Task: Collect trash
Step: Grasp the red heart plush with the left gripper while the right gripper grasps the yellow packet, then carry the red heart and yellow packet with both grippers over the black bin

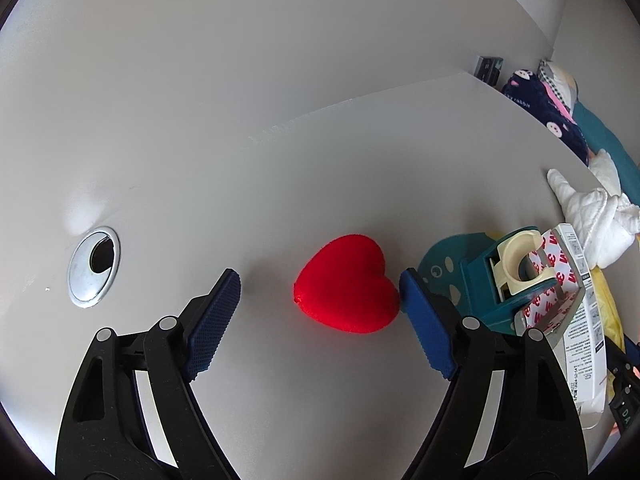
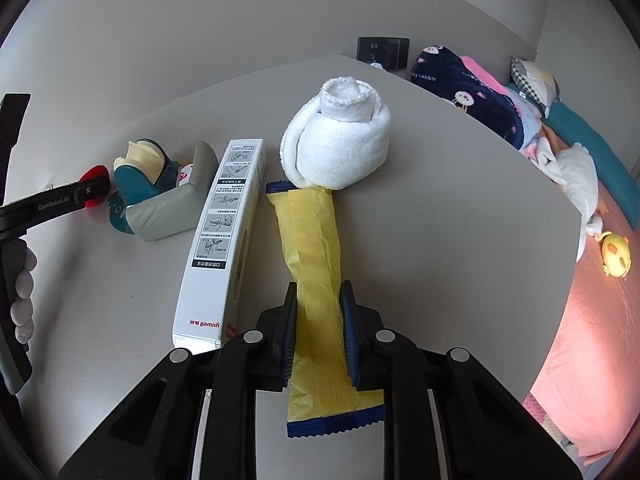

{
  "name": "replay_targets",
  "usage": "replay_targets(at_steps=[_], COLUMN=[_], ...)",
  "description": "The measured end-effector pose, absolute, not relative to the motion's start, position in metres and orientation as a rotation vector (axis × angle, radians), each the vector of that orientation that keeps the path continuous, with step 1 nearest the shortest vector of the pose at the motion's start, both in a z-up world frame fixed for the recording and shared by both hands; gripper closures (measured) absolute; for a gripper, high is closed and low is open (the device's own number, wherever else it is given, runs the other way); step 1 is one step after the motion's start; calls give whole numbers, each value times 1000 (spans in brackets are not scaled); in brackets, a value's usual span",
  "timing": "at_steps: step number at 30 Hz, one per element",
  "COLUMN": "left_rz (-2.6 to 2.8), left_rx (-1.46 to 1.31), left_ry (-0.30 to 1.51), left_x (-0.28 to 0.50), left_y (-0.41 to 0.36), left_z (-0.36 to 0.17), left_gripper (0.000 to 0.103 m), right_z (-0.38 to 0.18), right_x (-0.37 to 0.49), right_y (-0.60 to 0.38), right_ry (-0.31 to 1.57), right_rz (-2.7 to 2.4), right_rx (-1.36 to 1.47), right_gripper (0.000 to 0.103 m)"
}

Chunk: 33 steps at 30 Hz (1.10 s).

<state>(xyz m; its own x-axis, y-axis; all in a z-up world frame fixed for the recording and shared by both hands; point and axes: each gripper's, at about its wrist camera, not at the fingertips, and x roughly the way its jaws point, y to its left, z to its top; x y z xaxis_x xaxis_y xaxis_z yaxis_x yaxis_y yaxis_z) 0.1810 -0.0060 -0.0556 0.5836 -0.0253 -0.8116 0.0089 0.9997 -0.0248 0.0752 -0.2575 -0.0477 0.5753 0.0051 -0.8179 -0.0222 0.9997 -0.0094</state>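
**Yellow wrapper held at the right, red heart framed at the left**

Yellow and crinkled, a long plastic wrapper (image 2: 316,280) with dark blue serrated ends lies flat on a pale grey desk (image 2: 460,208). It is pinched across its width by the right gripper (image 2: 319,312), whose blue pads are closed against both edges. The wrapper's far end is tucked just under a rolled white towel (image 2: 340,144). A tall white carton (image 2: 224,240) lies just beside it on the left, and a teal tape dispenser (image 2: 140,176) sits further left.

The left gripper (image 1: 320,292) is spread wide above the desk. A red plush heart (image 1: 346,284) sits between its pads, touching or nearly touching the right-hand pad (image 1: 416,300) and well clear of the other. A round metal cable grommet (image 1: 94,266) is set into the desk to the left.

The wrapper is judged to be the trash in hand. To lift it cleanly, it should be drawn back toward the camera before being raised, so that the far end slides free without the towel being dragged. The grip should be kept firm, since thin film can slip. The heart is probably not trash and is best left alone.
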Motion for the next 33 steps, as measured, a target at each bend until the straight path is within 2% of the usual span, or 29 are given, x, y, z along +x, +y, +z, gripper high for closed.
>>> replay_targets(at_steps=[2, 5, 6, 18, 33], left_rz=[-18, -22, -22, -15, -137], left_rx=[1, 24, 21, -75, -54], left_ry=[944, 932, 930, 873, 865], left_x=[181, 178, 177, 152, 101], left_y=[-9, -12, -11, 7, -42], left_z=[-57, -56, -56, -29, -7], left_gripper=[32, 46, 55, 55, 55], right_z=[-47, -47, -46, -21, -7], right_x=[71, 66, 65, 48, 21], right_y=[-258, -262, -264, -277, -308], right_ry=[960, 965, 967, 924, 913], right_rz=[20, 33, 41, 102, 50], right_rx=[-9, 24, 39, 139, 209], right_gripper=[82, 82, 82, 82, 82])
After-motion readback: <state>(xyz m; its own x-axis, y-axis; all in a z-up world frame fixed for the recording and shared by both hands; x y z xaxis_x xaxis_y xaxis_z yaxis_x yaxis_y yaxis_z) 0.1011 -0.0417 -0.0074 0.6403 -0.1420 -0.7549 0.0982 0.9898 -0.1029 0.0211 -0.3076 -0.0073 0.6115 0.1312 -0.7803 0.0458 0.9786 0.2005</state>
